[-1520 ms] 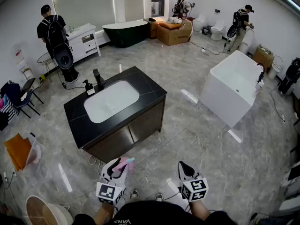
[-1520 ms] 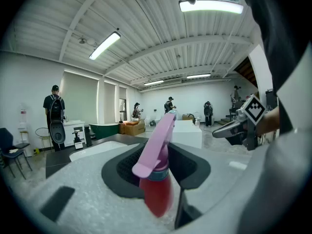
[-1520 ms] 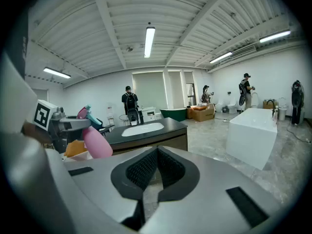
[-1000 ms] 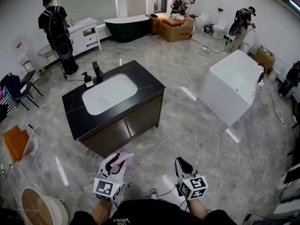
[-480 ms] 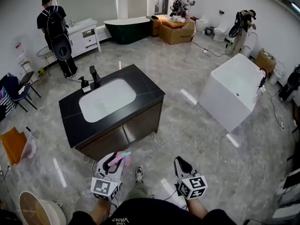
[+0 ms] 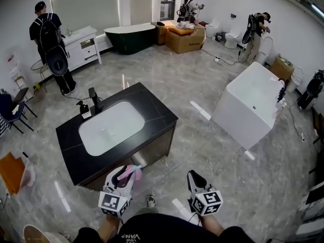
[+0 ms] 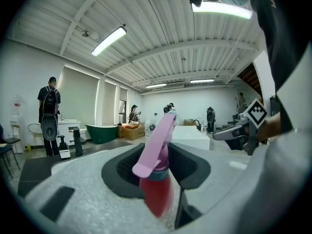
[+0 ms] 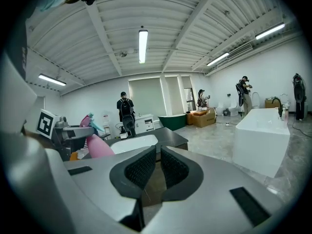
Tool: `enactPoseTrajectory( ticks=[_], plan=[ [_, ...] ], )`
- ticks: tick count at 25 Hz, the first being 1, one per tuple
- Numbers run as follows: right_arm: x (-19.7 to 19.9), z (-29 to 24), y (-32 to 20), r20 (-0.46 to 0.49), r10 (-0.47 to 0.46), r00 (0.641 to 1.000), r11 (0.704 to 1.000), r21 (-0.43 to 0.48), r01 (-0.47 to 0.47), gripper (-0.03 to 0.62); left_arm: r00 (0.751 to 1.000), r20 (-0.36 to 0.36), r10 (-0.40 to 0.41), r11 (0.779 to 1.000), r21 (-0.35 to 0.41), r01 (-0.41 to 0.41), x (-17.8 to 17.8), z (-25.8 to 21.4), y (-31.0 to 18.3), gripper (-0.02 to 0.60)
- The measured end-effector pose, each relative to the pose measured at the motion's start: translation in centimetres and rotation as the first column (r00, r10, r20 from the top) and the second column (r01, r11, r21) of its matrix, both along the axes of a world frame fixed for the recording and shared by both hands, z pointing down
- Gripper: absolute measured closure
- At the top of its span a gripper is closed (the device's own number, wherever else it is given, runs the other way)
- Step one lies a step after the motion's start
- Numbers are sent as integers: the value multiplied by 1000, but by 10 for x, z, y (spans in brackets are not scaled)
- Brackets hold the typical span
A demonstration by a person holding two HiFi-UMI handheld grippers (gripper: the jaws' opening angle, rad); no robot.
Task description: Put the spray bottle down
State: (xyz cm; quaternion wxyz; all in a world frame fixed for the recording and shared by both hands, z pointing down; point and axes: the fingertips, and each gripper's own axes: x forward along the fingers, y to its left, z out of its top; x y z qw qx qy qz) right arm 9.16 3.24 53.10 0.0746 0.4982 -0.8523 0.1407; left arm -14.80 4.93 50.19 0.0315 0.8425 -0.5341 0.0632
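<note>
Spray bottle (image 7: 157,179), pink-headed with a reddish body, sits clamped between the pads of the left tongs (image 6: 123,174) at the lower left of the head view; its nozzle points up the frame toward the black tabletop (image 6: 158,111); the bottle is held in the air in front of that cabinet, not resting on the tabletop. The right tongs (image 6: 195,178), at the lower middle of the frame, have their pads drawn almost together with nothing between them. A white basin (image 6: 109,128) is sunk into the tabletop; a black tap (image 6: 94,99) and a soap dispenser (image 6: 83,110) stand at its upper-left edge. A white bathtub (image 6: 253,105) stands at the right, well apart; a person with a backpack (image 6: 48,39) stands at the upper left.
</note>
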Motion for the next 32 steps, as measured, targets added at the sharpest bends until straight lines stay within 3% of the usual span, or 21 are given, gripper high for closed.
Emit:
enactPoseTrajectory(
  ticks=[9,17,32],
  plan=[
    [-20,-4,-67,8,72,997,997,6,-72,574,998,4,61,998,6,-62,-20,-6,-84,443],
    [-26,2,-96,10,76,997,997,-13,-76,574,997,7,75,997,6,-75,-22,-5,-131,443],
    [-5,12,-211,-1,-49,999,997,-59,49,574,998,25,-55,998,-24,56,-7,6,-237,443]
  ],
)
